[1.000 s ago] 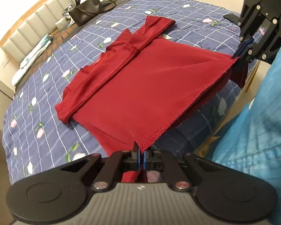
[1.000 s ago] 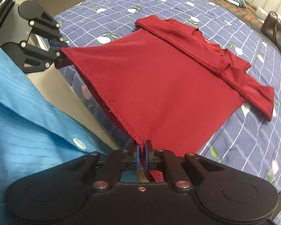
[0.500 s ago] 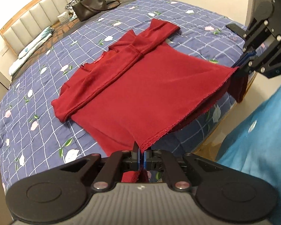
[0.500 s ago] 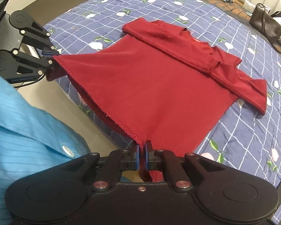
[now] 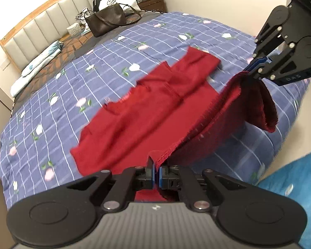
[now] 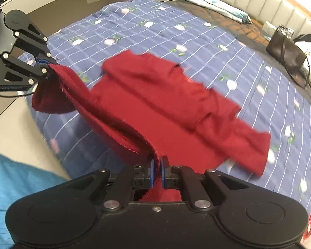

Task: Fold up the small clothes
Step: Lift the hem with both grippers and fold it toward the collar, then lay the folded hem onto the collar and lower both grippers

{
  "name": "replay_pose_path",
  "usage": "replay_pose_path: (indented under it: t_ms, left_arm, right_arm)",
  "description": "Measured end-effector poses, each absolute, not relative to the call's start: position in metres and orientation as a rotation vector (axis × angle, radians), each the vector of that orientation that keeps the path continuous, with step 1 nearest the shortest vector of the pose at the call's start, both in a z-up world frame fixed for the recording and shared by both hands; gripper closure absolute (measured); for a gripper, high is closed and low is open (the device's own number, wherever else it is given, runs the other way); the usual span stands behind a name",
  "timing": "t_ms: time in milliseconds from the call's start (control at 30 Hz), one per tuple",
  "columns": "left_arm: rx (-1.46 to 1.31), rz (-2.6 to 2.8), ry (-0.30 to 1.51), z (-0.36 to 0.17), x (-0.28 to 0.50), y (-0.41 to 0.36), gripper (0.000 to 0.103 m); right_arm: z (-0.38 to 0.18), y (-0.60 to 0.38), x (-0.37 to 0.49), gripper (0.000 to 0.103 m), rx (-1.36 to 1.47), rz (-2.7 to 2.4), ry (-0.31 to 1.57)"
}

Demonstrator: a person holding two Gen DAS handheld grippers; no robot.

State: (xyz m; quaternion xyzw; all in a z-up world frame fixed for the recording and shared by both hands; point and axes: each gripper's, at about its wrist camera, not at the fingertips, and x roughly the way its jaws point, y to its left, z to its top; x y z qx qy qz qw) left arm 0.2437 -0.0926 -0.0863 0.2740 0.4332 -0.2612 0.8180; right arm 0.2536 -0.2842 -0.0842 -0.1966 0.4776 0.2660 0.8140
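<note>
Nearest, we noted the left gripper (image 5: 156, 171) with its blue pads pressed together on the hem of the red shirt (image 5: 147, 112), a small tuft of cloth poking out behind the pads. Likewise the right gripper (image 6: 157, 171) had its pads closed tight on the other hem corner, red fabric bunched below them.

Between the two grippers we saw the hem edge lifted clear of the bed (image 5: 51, 108) and sagging in a loose curve, the stitched border facing up. In the left wrist view the right gripper (image 5: 254, 68) sat at upper right, with a fold of shirt hanging below its tips. In the right wrist view the left gripper (image 6: 44, 66) sat at the left edge, cloth drooping beneath it in the same way.

Beyond the raised hem, we recorded the rest of the shirt lying on the blue checked bedspread with flower print, sleeves already folded inward along the body; the fabric looked motion-blurred. A blue sleeve (image 6: 16, 184) of the person showed at the near edge.

Farther off, a dark handbag (image 5: 105, 21) rested near the padded headboard (image 5: 37, 27), a folded pale towel (image 5: 37, 62) to its left.
</note>
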Motion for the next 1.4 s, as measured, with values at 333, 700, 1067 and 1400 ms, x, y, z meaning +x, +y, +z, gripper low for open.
replay_pose_path:
  t_ms: [333, 700, 1067, 1400]
  left_arm:
    - [0.523, -0.581, 1.016, -0.094, 0.41, -0.093, 0.1]
    - [0.363, -0.451, 1.211, -0.174, 0.527, -0.07, 0.085]
    - [0.029, -0.237, 1.197, -0.201, 0.52, -0.032, 0.014]
    - [0.111, -0.203, 1.201, -0.223, 0.438, -0.043, 0.004]
  right_arm:
    - [-0.092, -0.297, 0.423, 0.095, -0.462, 0.657, 1.039]
    - [-0.163, -0.29, 0.542, 0.094, -0.388, 0.678, 1.162]
    - [-0.199, -0.316, 0.526, 0.038, -0.201, 0.539, 1.168]
    - [-0.239, -0.305, 0.425, 0.021, -0.337, 0.44, 1.163]
